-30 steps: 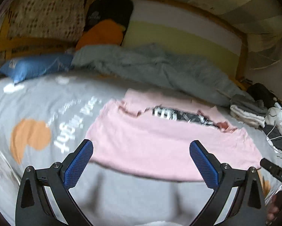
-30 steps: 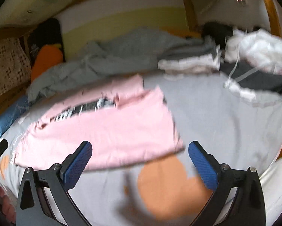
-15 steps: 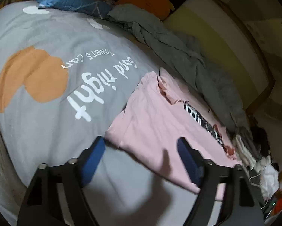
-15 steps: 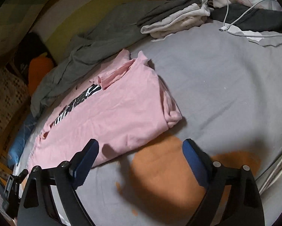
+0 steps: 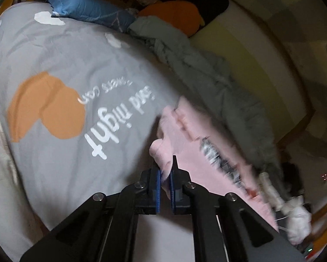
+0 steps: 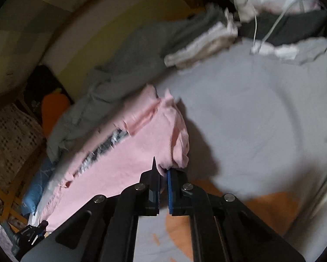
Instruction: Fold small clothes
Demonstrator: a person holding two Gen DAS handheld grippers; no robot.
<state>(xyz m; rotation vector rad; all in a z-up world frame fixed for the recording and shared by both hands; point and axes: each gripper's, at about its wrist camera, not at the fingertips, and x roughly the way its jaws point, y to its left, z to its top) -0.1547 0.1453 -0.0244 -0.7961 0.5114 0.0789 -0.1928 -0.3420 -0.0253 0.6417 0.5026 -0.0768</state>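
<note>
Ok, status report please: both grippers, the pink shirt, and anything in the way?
Left gripper shut on pink shirt corner. Right gripper shut on the opposite near corner. Shirt part-folded on the gray duvet. Nothing in the way.

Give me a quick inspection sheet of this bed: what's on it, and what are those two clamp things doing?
Surface: grey bedspread with orange patches and white lettering.
Job's things: pink shirt, partly folded, lying flat on the bedspread.
Clutter: rumpled grey blanket; blue pillow; orange cushion; stack of folded clothes; dark garment.
Grippers: left gripper shut on one near corner of the pink shirt; right gripper shut on the other near corner.
Cables: white cable across the dark garment.
Surroundings: yellow-and-white padded wall behind the bed.
</note>
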